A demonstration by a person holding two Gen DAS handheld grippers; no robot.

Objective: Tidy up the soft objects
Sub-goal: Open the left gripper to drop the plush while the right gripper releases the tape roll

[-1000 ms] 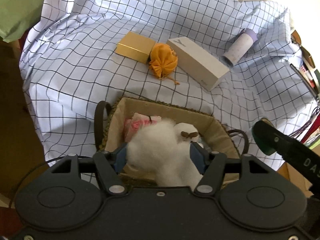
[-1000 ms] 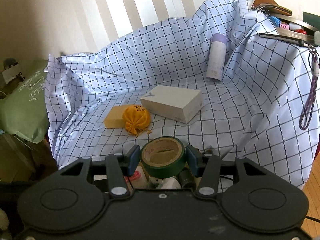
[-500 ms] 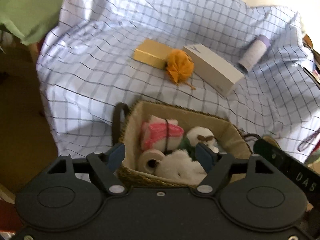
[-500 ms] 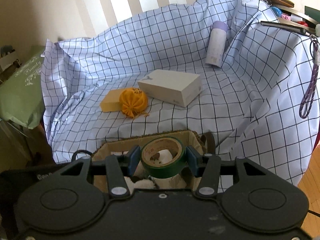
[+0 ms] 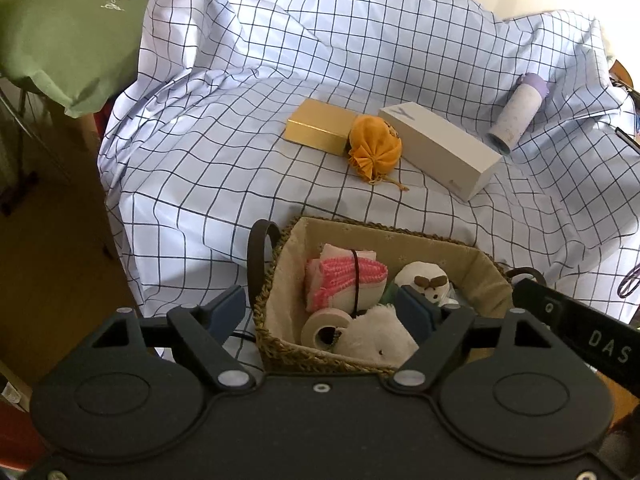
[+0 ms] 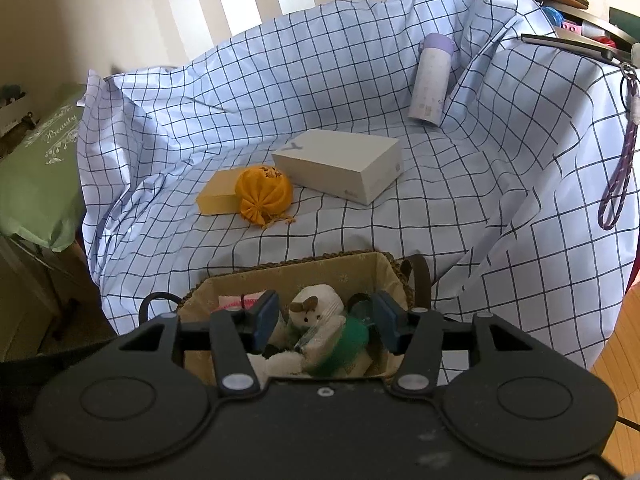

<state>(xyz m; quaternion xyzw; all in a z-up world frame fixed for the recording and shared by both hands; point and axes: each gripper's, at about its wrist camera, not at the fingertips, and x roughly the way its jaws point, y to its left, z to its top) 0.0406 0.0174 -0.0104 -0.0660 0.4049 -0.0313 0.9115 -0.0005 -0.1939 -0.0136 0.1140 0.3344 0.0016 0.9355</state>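
Fingers of both grippers are standing wide and holding nothing over the woven basket (image 5: 280,350).

The left gripper (image 5: 322,308) is hovering above the basket's near-left corner, the right gripper (image 6: 325,316) above its near-right side; inside are lying a white plush (image 5: 376,340), a pink bundle (image 5: 346,276), a pale tape roll (image 5: 324,328), a small plush face (image 6: 316,304) and a green roll (image 6: 348,338). The one soft thing left out, by my reading, is the orange pouch (image 5: 374,150), sitting mid-cloth on the checked cloth (image 5: 200,160), touching the gold box (image 5: 318,126) and just beside the white box (image 5: 440,148). Approaching it from above and closing on its bulging body, not the gathered neck, should keep the boxes undisturbed.
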